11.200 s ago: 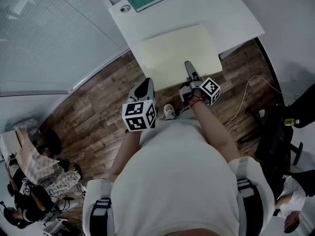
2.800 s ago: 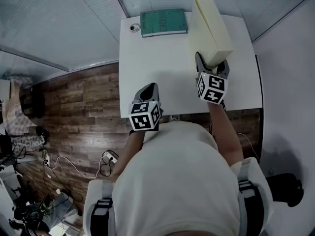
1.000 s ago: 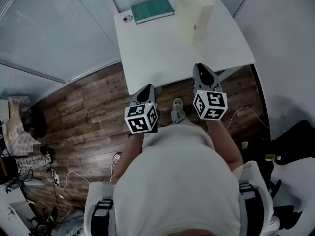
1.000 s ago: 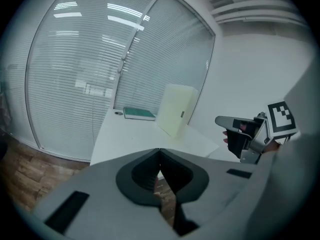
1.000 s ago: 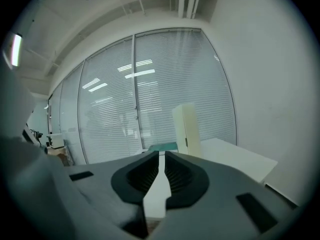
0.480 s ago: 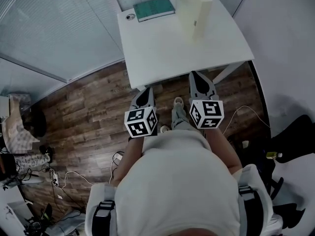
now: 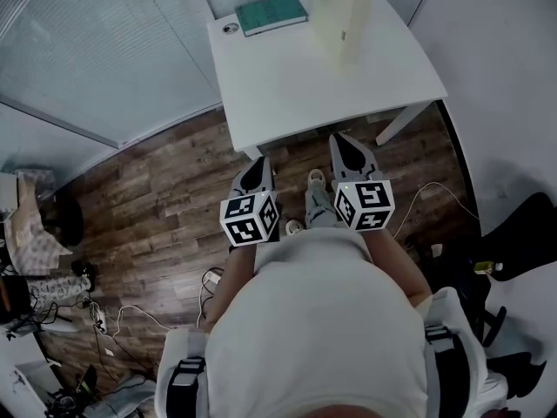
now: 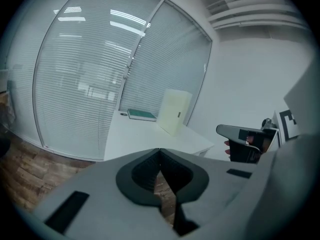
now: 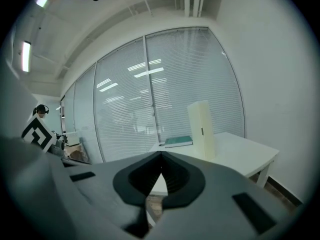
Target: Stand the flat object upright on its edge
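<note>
Both clenched empty, your left gripper (image 7: 259, 164) and right gripper (image 7: 344, 143) hang off the table's (image 7: 296, 85) near edge since the board (image 7: 335, 11) stands unaided.

panel (image 7: 329, 11): matt, smooth | table (image 7: 287, 81): smooth matt | floor (image 7: 157, 207): grained wood

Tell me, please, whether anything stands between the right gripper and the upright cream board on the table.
Nothing visible does. The right gripper, jaws shut and empty, hangs short of the table; only bare tabletop lies before the cream board. The green book lies aside.
</note>
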Demonstrator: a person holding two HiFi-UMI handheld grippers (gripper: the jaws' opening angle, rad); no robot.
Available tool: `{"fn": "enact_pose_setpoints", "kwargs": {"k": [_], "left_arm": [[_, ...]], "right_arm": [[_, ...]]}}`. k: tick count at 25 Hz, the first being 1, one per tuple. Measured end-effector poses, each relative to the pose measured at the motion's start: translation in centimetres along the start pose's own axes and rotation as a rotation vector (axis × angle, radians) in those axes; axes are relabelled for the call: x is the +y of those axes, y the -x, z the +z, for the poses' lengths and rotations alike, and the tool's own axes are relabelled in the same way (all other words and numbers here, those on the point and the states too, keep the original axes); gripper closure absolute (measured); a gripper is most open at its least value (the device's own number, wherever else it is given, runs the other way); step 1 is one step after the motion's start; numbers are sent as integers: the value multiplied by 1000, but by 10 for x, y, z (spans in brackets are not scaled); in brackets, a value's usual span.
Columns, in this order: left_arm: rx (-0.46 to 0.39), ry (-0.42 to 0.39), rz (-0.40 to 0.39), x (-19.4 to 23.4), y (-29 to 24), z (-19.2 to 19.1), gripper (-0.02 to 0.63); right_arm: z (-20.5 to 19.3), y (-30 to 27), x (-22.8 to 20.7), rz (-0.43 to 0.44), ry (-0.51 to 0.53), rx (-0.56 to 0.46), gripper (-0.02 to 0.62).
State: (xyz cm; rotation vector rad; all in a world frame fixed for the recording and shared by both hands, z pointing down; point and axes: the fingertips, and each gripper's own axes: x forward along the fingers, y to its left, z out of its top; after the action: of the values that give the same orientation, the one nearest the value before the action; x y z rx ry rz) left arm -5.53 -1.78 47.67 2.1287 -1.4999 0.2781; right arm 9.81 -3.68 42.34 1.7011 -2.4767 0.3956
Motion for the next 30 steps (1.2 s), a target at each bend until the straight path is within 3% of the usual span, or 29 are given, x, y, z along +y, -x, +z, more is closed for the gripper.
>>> {"fn": "enact_pose_setpoints", "kwargs": {"k": [30], "left_arm": [[15,0,1,-5,-7,-2,588]], "right_arm": [[1,-6,-3,51,-17,4,578]]}}
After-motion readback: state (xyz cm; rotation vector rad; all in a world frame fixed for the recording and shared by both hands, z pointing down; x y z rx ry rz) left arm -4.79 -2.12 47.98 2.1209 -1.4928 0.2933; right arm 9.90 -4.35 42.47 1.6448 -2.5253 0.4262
